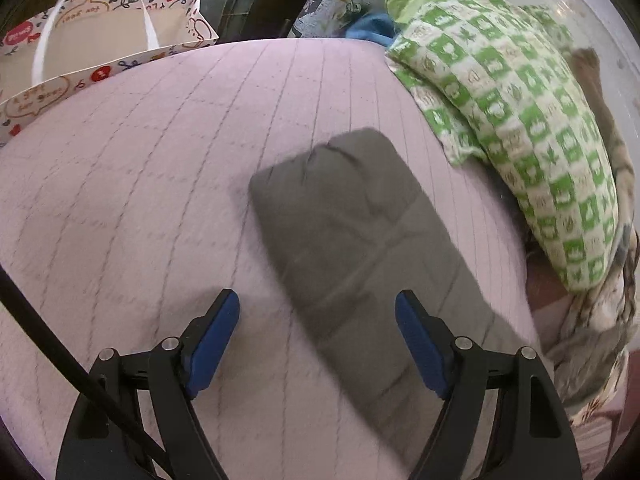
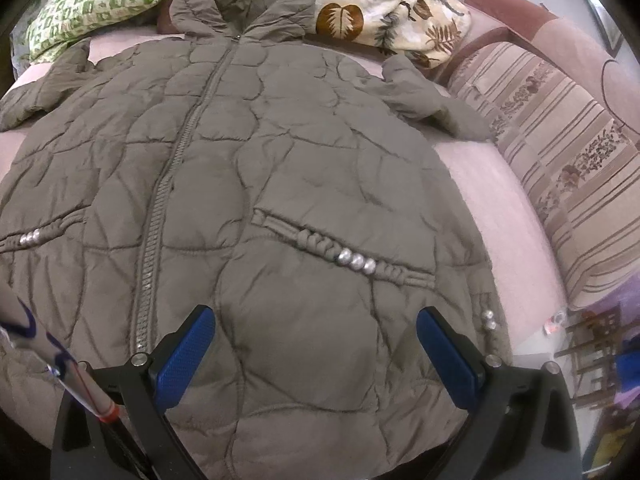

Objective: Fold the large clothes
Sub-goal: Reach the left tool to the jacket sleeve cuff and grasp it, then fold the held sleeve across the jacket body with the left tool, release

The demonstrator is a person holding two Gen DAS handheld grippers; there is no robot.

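A grey-brown quilted hooded jacket lies face up and zipped on a pink quilted bed cover, hood at the far end and both sleeves spread out. My right gripper hangs open over the jacket's lower right front, below the pearl-trimmed pocket, gripping nothing. In the left wrist view one sleeve of the jacket stretches across the bed cover. Above the sleeve's near part, my left gripper is open and empty, its right finger over the sleeve and its left finger over the cover.
A green-and-white checked pillow lies at the bed's head beside the sleeve. A printed paper bag with white handles stands off the bed's far left edge. A leaf-print blanket is bunched behind the hood. A striped sofa cushion borders the right side.
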